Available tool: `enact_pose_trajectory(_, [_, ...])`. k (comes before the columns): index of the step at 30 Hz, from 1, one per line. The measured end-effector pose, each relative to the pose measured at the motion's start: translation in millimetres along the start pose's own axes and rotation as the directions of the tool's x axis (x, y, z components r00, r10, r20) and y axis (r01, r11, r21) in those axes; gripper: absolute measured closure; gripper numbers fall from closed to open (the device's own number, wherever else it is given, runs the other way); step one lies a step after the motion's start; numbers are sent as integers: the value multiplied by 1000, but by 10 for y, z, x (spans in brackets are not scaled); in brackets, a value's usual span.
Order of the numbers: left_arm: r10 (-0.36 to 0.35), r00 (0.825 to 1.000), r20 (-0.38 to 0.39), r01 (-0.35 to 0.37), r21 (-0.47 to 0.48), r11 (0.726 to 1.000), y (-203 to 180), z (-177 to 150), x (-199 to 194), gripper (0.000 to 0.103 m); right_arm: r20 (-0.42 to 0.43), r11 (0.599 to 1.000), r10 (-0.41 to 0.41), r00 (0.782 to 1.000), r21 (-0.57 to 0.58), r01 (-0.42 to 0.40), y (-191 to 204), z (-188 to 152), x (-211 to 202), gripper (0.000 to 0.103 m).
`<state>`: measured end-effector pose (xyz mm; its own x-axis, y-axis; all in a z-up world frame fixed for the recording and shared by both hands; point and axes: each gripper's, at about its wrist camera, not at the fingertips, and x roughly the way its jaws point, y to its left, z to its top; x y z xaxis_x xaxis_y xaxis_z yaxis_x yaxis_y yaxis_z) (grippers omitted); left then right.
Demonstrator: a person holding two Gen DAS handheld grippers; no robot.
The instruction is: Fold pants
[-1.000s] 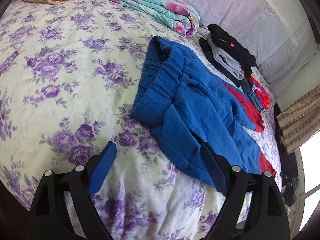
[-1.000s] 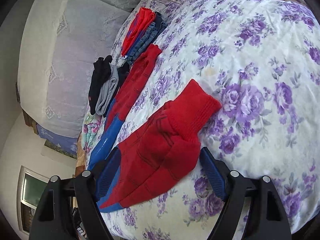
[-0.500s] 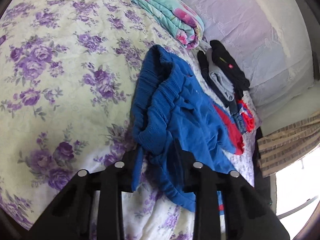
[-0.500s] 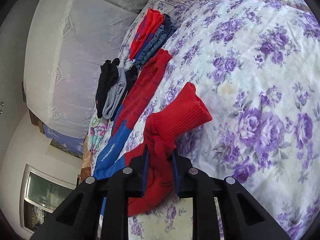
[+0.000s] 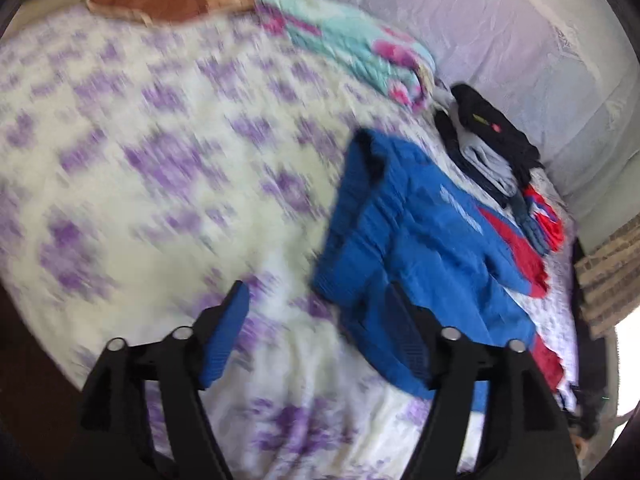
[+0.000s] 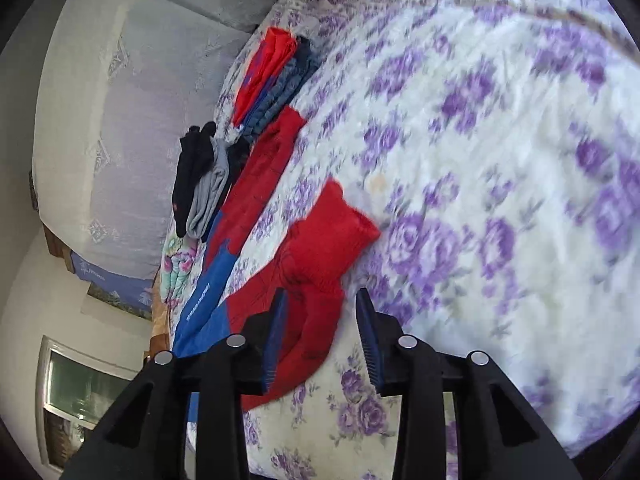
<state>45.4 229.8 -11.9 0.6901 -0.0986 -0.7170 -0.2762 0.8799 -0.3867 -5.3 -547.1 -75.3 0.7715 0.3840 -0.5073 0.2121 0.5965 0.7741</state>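
Blue and red pants lie on the flowered bedspread. In the left wrist view their blue waistband end (image 5: 404, 236) lies bunched, just ahead and right of my left gripper (image 5: 320, 328), which is open and empty; its right finger (image 5: 408, 332) is over the blue cloth edge. In the right wrist view the red leg cuffs (image 6: 320, 256) lie ahead of my right gripper (image 6: 322, 336). It is open, with red cloth lying between the fingers, not clamped.
A folded floral blanket (image 5: 352, 44) and piles of folded dark, grey and red clothes (image 5: 492, 152) lie along the pale headboard (image 5: 520, 40), also in the right wrist view (image 6: 276, 80). The bedspread (image 6: 500, 160) spreads to the right. A window (image 6: 76, 396) is low left.
Both grippers were shut on the pants half a second ago and have now opened and let go. The left one has pulled back to the left; the view is blurred by motion.
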Motion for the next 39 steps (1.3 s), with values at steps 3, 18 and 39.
enact_pose_trajectory(3, [36, 997, 74, -39, 50, 998, -46, 285, -157, 26, 58, 999, 25, 998, -31, -23, 160, 250, -139, 66])
enact_pose_trajectory(18, [-14, 998, -61, 27, 221, 975, -800, 1161, 969, 25, -107, 997, 83, 991, 6, -83, 869, 1135, 1360, 55])
enact_pose_trajectory(39, [6, 985, -173, 45, 286, 957, -1036, 1345, 1769, 25, -107, 988, -143, 984, -66, 137, 757, 1934, 2443, 42])
